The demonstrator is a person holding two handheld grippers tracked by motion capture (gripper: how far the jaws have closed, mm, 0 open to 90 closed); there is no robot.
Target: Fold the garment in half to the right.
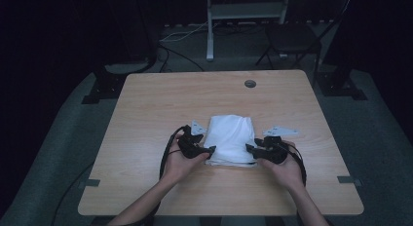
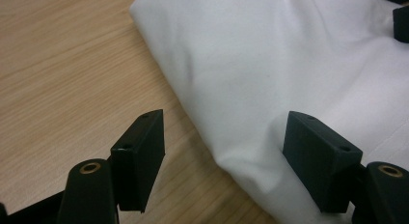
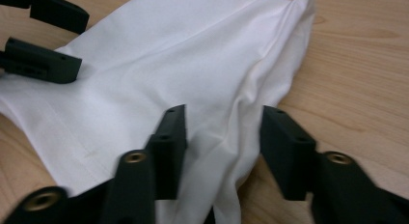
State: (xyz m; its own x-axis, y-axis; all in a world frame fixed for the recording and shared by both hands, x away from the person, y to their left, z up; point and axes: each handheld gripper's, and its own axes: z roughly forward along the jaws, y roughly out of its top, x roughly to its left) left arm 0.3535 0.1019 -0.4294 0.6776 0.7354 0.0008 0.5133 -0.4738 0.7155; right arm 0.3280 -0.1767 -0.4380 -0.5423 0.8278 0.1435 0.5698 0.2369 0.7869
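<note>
A folded white cloth (image 1: pixel 229 138) lies on the wooden table (image 1: pixel 146 104) near its front middle. My left gripper (image 1: pixel 210 150) is at the cloth's near left corner. In the left gripper view the cloth (image 2: pixel 270 64) has that corner between my left gripper's (image 2: pixel 224 151) wide jaws; one jaw touches the fabric, the other stands apart over bare wood. My right gripper (image 1: pixel 248 149) is at the near right corner. In the right gripper view a bunched fold of the cloth (image 3: pixel 193 64) sits between my right gripper's (image 3: pixel 224 137) narrower jaws, with a gap still showing.
A round cable hole (image 1: pixel 250 83) sits in the table's far side. Beyond the table stand a dark folding chair (image 1: pixel 292 38) and a white desk leg (image 1: pixel 210 26), with cables on the floor. Bare wood surrounds the cloth.
</note>
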